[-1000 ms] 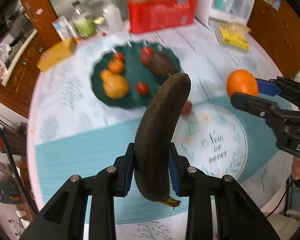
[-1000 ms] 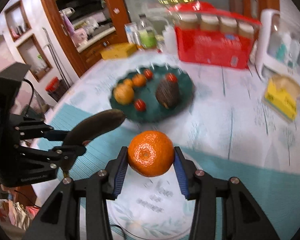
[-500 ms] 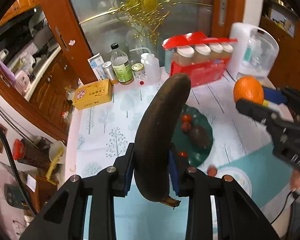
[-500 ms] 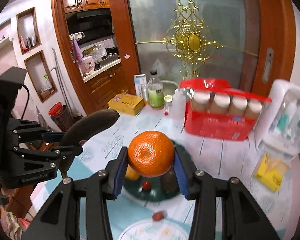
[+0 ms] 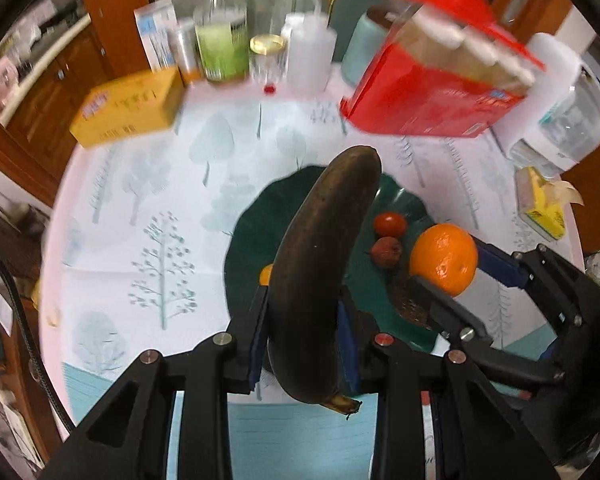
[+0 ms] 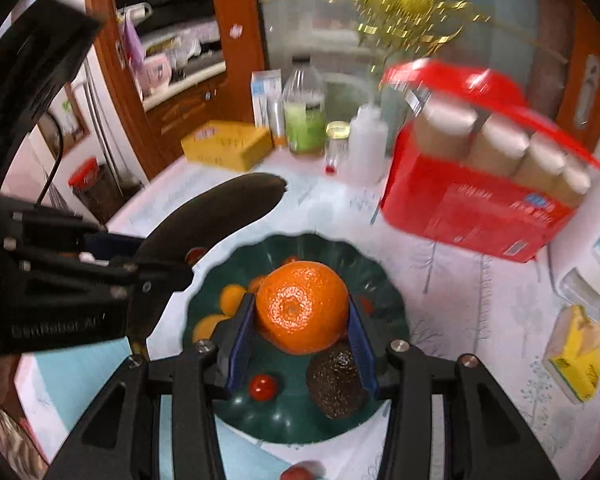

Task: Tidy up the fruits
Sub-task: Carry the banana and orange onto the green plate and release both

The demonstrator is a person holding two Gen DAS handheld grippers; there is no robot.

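1. We now hang both sets of tongs over the green plate (image 6: 384,280); a second ago it lay farther off, at twelve o'clock across the surface (image 5: 148,208).
2. Our left tongs (image 5: 302,340) stay clamped on the dark banana (image 5: 324,264), its tip toward twelve o'clock above the plate's left half.
3. Our right tongs (image 6: 302,320) keep their hold on the orange (image 6: 302,306), now above the plate's centre, with the avocado (image 6: 334,384) at five o'clock of it.
4. We judge that the carry is nearly done and lowering and release remain.
5. A small red fruit (image 6: 300,472) lies off the plate at six o'clock, still to collect.
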